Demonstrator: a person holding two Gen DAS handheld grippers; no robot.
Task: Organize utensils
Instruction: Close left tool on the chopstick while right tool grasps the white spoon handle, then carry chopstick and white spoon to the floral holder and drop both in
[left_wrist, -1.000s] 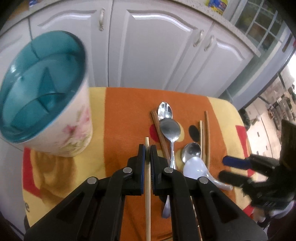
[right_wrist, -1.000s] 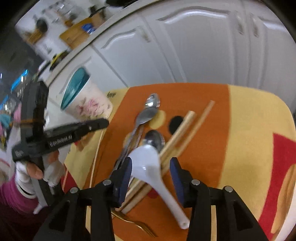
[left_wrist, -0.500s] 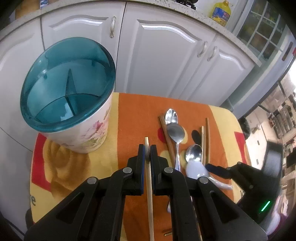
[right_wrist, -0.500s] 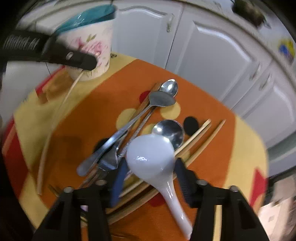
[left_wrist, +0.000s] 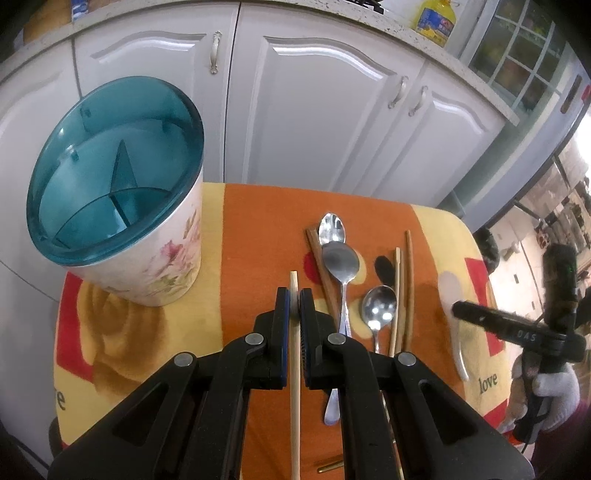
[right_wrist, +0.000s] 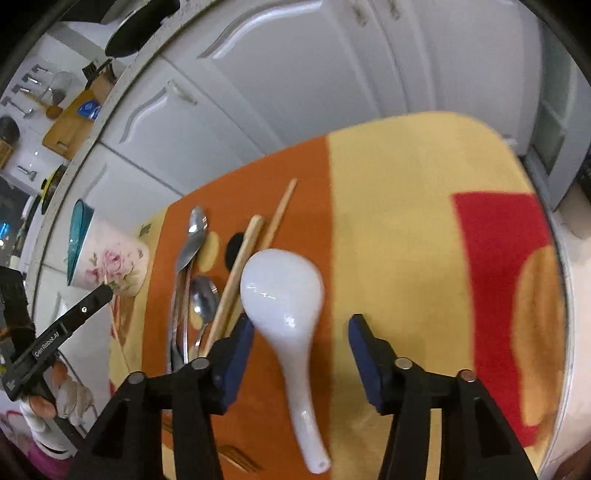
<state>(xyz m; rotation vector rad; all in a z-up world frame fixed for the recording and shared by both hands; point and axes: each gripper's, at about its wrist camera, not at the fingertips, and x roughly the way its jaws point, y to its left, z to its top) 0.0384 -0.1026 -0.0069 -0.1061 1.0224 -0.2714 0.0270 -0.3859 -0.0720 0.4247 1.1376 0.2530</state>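
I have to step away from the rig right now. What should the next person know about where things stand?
Left gripper: shut on a light wooden chopstick, held above the cloth, the holder ahead to its left.
Right gripper: open, straddling the white ceramic spoon; whether the spoon lies on the cloth is unclear.
Utensil holder: upright at the table's far left corner, compartments empty.
On the cloth: three metal spoons, three more chopsticks, a gold fork near the front edge.
Done: nothing in the holder yet.
Left: drop in the chopstick, then everything else.

Fork (right_wrist: 236, 458) mostly hidden; chopstick (left_wrist: 294, 387) cropped
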